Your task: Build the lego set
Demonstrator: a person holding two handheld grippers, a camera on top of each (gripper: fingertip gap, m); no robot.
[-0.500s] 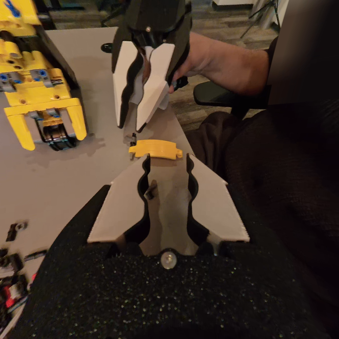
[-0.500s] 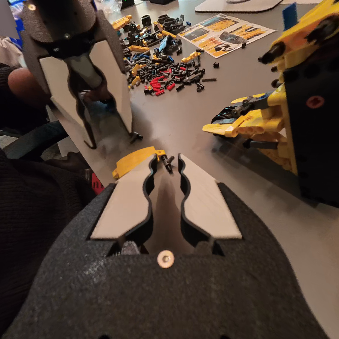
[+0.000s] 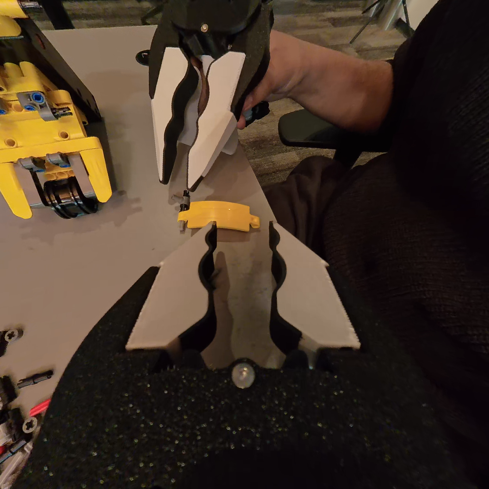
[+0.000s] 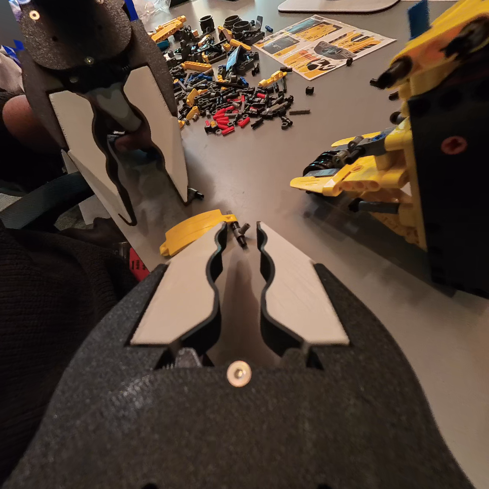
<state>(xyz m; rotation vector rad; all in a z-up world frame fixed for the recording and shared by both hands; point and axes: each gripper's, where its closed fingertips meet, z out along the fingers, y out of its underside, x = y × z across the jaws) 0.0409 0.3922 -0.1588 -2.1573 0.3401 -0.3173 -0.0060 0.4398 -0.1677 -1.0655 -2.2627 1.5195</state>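
On the left of the left wrist view stands a yellow brick-built vehicle model [image 3: 50, 148], its forked end toward the camera, on the grey counter [image 3: 79, 264]. To its right, near the counter edge, lies a curved yellow panel piece [image 3: 219, 213] with a small grey-black pin connector [image 3: 184, 202] touching its left end. The left tongs [image 3: 242, 225] are released, empty, with the tips just short of the panel. The right tongs [image 3: 177, 185] point down over the connector, jaws spread and holding nothing; one tip sits just above it.

In the right wrist view the right tongs [image 4: 242, 225] frame the connector [image 4: 239, 232]. A heap of loose red, black and yellow pieces [image 4: 232, 100] and a printed sheet [image 4: 322, 45] lie farther back. Carpeted floor [image 3: 304, 16] shows beyond the counter.
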